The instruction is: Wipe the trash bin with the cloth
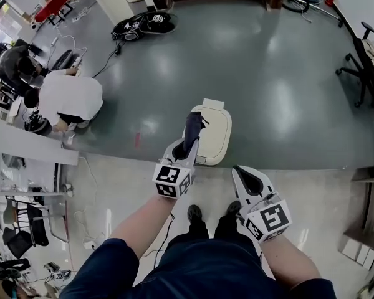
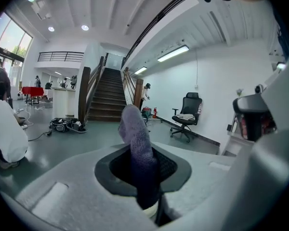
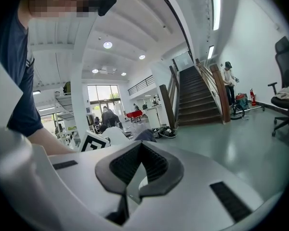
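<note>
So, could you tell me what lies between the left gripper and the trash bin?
Only the cloth, which the left gripper clamps. In the head view it sticks out over the trash bin lid. Whether they touch can't be judged.

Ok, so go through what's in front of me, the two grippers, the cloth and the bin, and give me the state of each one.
left gripper: shut on the dark purple fuzzy cloth.
dark purple fuzzy cloth: clamped between the jaws, free end sticking out past them.
right gripper: shut, nothing between its jaws.
cream plastic trash bin: upright on the grey floor, lid closed.
</note>
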Demonstrator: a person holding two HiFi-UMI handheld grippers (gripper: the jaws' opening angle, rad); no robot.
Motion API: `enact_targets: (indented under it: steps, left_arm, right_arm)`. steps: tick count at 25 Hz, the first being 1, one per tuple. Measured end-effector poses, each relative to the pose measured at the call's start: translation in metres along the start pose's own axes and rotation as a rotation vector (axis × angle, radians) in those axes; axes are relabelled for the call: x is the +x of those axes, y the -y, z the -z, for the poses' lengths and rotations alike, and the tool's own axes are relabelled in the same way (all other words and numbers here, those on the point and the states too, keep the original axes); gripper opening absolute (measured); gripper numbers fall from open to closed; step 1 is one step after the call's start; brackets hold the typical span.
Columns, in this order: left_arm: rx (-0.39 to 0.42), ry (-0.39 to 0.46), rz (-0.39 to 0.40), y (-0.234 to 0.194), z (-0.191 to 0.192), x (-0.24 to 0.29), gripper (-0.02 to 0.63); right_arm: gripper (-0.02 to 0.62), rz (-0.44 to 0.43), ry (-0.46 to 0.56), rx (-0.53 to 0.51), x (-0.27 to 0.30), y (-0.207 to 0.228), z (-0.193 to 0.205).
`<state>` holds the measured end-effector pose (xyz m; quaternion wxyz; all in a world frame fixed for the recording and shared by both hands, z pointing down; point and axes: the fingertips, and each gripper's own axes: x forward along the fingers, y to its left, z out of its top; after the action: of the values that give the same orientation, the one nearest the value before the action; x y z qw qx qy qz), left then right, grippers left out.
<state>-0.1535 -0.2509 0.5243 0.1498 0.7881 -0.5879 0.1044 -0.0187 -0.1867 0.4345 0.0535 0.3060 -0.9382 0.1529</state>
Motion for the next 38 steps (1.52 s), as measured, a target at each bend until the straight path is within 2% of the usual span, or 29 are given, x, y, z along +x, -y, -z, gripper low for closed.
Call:
enact_targets:
  steps: [6,17,22,28,35,38]
  left_arm:
    - [0.032,-0.058,-0.022,-0.026,0.029,0.050,0.052]
    - [0.080,-0.214,-0.074,-0.073,0.087,0.130,0.052]
    - [0.105,-0.311,-0.106,-0.094,0.120,0.158,0.052]
    - [0.200,-0.461,-0.170,-0.128,0.149,0.197,0.052]
    - [0.231,-0.519,-0.211,-0.117,0.161,0.225,0.052]
    - [0.266,-0.517,-0.177,-0.095,0.160,0.235,0.052]
  right_arm:
    - [0.005,0.019,-0.003,0.007,0.016,0.016,0.013]
    - [0.005,0.048,-0.019,0.025,0.064,0.046,0.042]
    - [0.005,0.042,-0.018,0.040,0.073,0.053,0.054]
    - [0.005,0.037,-0.051,0.057,0.065,0.061,0.073]
    - [0.005,0.060,-0.090,0.095,0.042,0.088,0.097]
    - [0.005,0.052,-0.084,0.096,0.039,0.093,0.096]
